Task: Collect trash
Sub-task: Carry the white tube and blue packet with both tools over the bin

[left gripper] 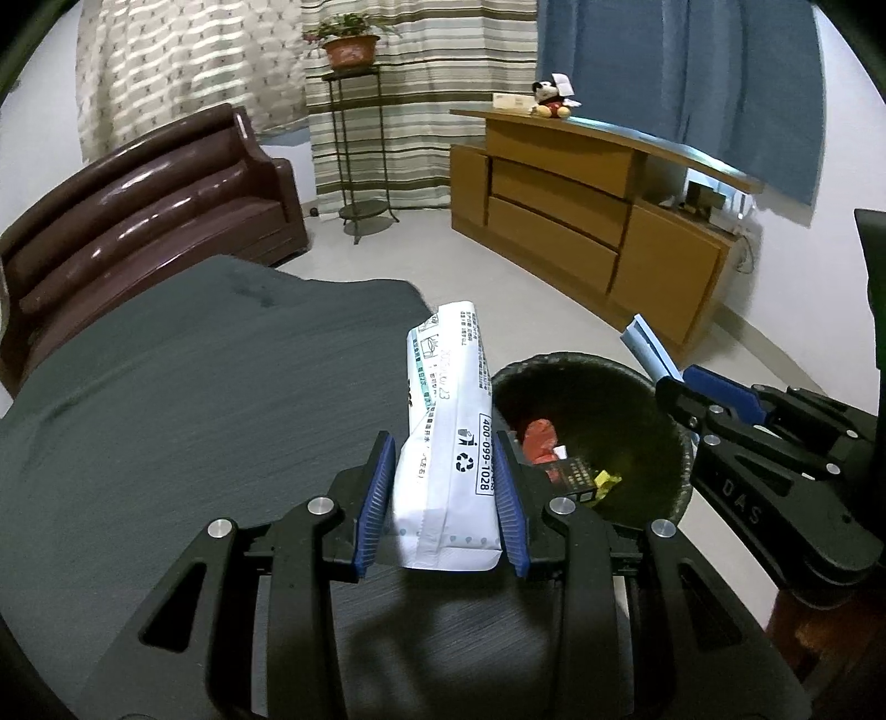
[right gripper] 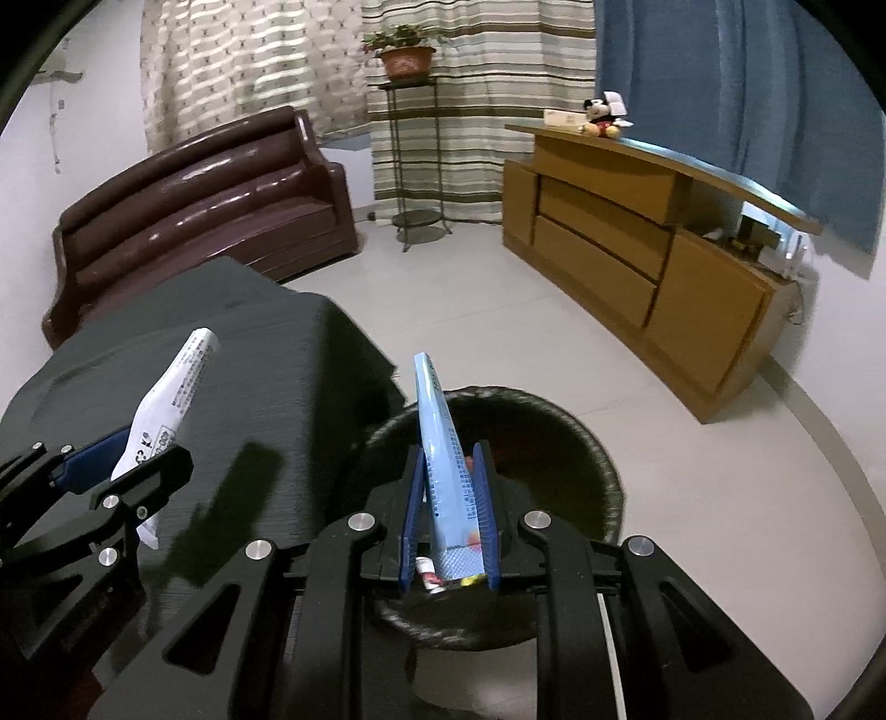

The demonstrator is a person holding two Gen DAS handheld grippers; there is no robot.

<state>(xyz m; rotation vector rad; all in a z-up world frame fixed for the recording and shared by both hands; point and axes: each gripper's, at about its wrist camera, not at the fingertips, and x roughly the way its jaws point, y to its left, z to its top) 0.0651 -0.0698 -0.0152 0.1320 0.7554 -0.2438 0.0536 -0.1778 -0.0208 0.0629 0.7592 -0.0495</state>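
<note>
Behind the work lay a living room: a brown sofa (left gripper: 149, 221), a potted plant (left gripper: 350, 41) on a metal stand, striped curtains and a wooden cabinet (left gripper: 581, 221) with a plush toy on top. Nearer, a dark-clothed counter (left gripper: 194, 387) stood just beside a black bin (left gripper: 675, 443) on the pale floor.

Some of the job looked done already, since the bin held a red scrap (left gripper: 540, 437), a dark packet and a bit of yellow wrapper. Two more pieces were in hand. The left gripper (left gripper: 443, 498) had its jaws pinching a white printed wrapper (left gripper: 448, 399), which stood up from the pads above the counter's edge, next to the bin's rim but not yet over its mouth. The right gripper (right gripper: 447, 515) had its jaws pressed tight on a flat light-blue packet (right gripper: 443, 443), held above the bin's opening.

What remained, by my reading, was to bring the white wrapper over the bin and let both pieces drop. No other litter showed on the visible part of the counter, so the collecting seemed near its end, though much of the counter lay out of view.
</note>
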